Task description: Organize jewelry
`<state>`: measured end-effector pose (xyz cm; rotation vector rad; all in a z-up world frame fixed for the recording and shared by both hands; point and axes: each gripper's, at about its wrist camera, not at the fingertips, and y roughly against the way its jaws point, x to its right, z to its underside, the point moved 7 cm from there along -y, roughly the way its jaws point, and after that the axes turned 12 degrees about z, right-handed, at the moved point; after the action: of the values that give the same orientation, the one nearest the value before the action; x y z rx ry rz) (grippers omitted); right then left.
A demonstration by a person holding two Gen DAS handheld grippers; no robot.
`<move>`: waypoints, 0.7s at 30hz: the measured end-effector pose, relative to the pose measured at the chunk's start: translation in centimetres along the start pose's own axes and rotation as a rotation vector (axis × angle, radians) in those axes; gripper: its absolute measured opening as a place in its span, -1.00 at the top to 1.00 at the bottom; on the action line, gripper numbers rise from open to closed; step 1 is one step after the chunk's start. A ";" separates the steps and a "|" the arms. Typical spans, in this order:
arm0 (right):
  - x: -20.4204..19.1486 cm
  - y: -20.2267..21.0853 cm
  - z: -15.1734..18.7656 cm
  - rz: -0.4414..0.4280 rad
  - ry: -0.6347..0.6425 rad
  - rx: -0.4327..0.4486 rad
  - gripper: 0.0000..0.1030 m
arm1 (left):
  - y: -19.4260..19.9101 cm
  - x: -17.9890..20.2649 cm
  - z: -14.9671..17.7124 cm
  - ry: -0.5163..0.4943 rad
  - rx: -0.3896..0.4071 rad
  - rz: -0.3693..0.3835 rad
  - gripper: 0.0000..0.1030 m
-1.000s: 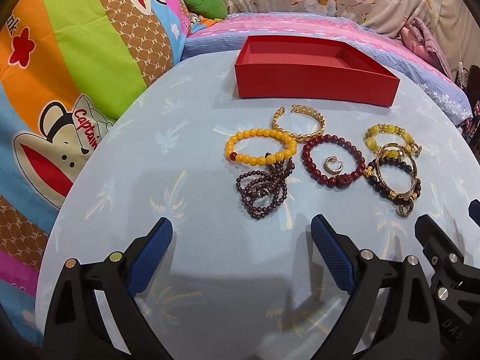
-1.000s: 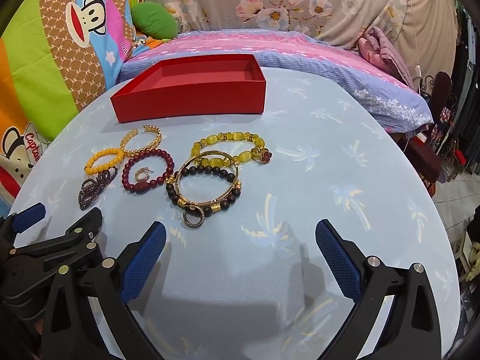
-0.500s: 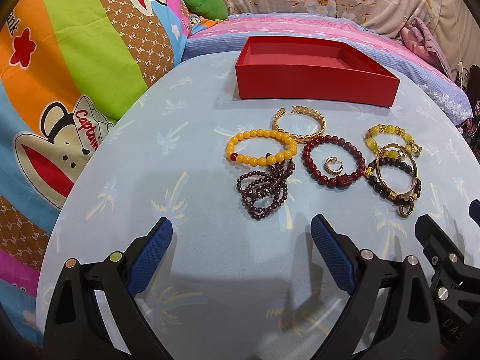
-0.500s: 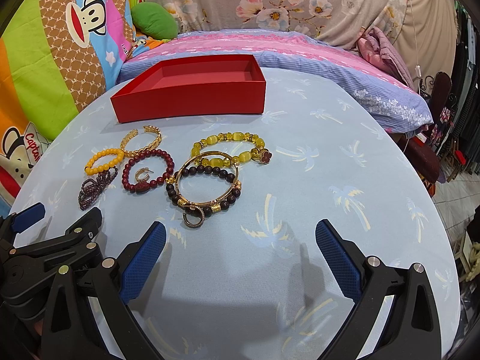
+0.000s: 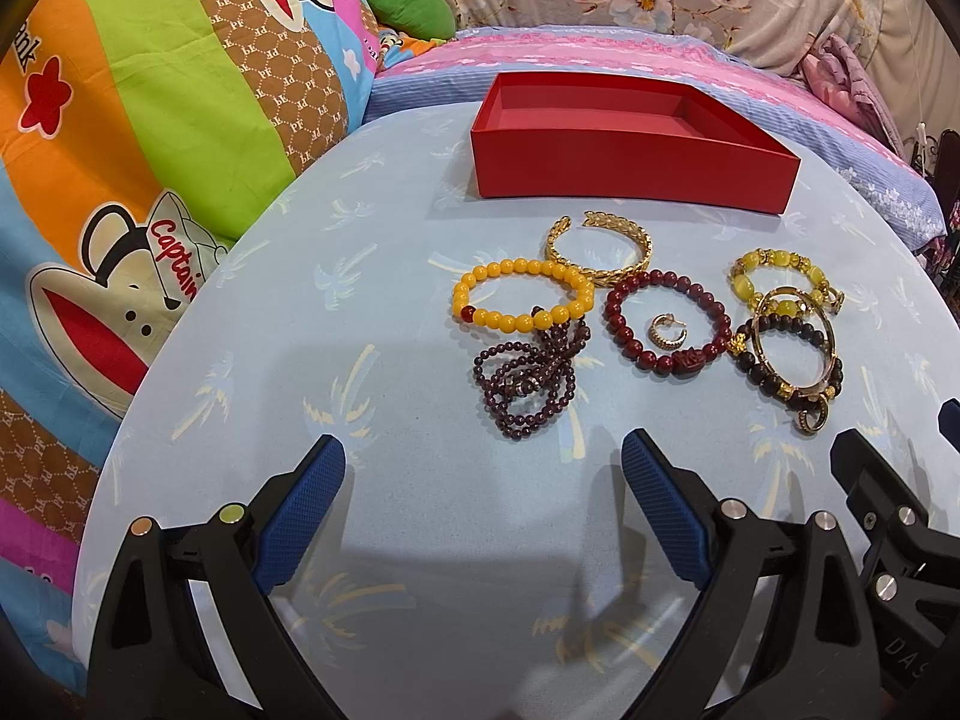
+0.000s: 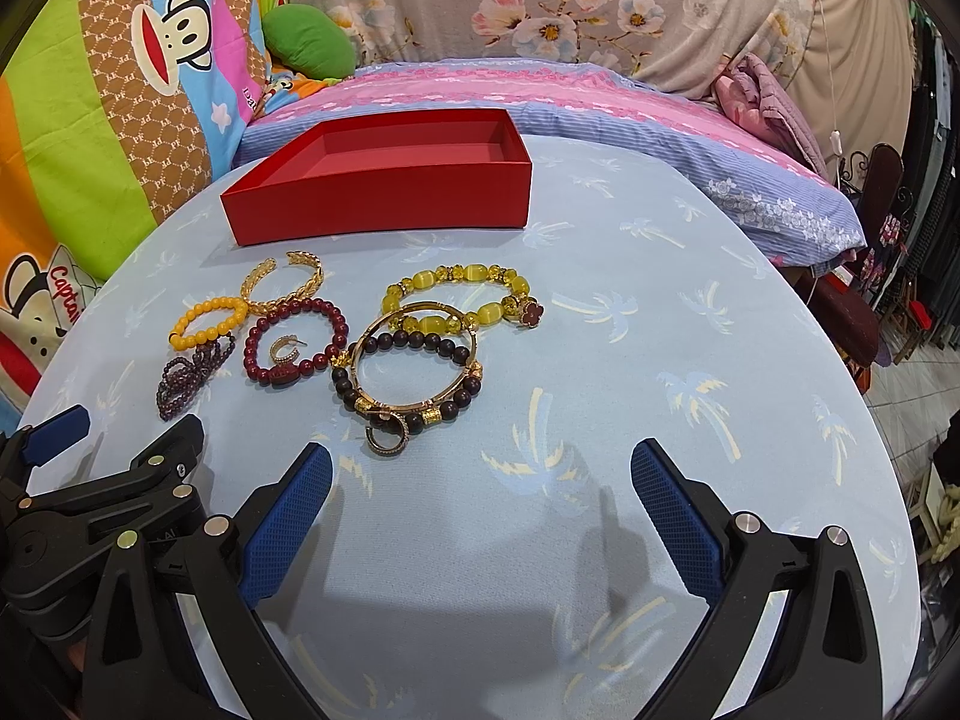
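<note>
Bracelets [image 5: 663,313] lie clustered just in front of the empty red box [image 5: 630,174]; left claw [image 5: 483,504] and right claw [image 6: 480,501] gape open, nearer, probably hovering.

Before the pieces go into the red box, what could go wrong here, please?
1. The gold bangle overlaps the dark bead bracelet and the yellow stone bracelet; lifting one may drag the others.
2. The small gold earring inside the red bead bracelet may slip from the open right hand-held gripper.
</note>
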<state>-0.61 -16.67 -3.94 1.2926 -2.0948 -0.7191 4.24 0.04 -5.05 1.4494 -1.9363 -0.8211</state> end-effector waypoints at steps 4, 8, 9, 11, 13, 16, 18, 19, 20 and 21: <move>0.0 0.0 0.0 0.000 0.000 0.000 -0.87 | 0.0 0.0 0.0 0.000 0.000 0.000 -0.73; -0.1 0.0 0.0 0.000 0.000 0.001 -0.87 | 0.0 0.1 0.0 0.000 0.001 0.000 -0.73; -0.1 0.0 0.0 0.000 0.000 0.000 -0.87 | 0.0 0.1 0.1 0.000 0.001 0.000 -0.73; -0.3 0.0 0.0 -0.002 -0.001 0.001 -0.87 | 0.1 0.1 0.1 0.001 0.004 0.002 -0.73; -0.4 0.0 0.0 -0.007 0.002 -0.002 -0.87 | 0.3 -0.1 -0.3 0.009 0.007 0.011 -0.74; -0.1 0.0 -0.2 -0.002 0.014 -0.001 -0.87 | 0.5 -0.8 -0.5 0.044 0.003 0.027 -0.75; 0.3 0.0 -0.5 -0.002 0.013 0.005 -0.87 | 0.6 -1.6 -0.8 0.073 0.004 0.039 -0.76; 0.2 0.1 -0.9 -0.006 0.010 0.004 -0.87 | 0.6 -1.9 -0.9 0.084 0.008 0.041 -0.77; 0.3 0.0 -1.2 -0.012 0.005 0.000 -0.87 | 0.8 -2.5 -1.3 0.097 0.015 0.035 -0.78; 0.2 0.1 -1.3 -0.020 0.000 -0.005 -0.87 | 0.8 -2.8 -1.3 0.103 0.018 0.030 -0.78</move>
<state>0.24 -16.97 -2.93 1.3125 -2.0819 -0.7325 5.44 2.76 -3.86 1.4408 -1.8882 -0.7031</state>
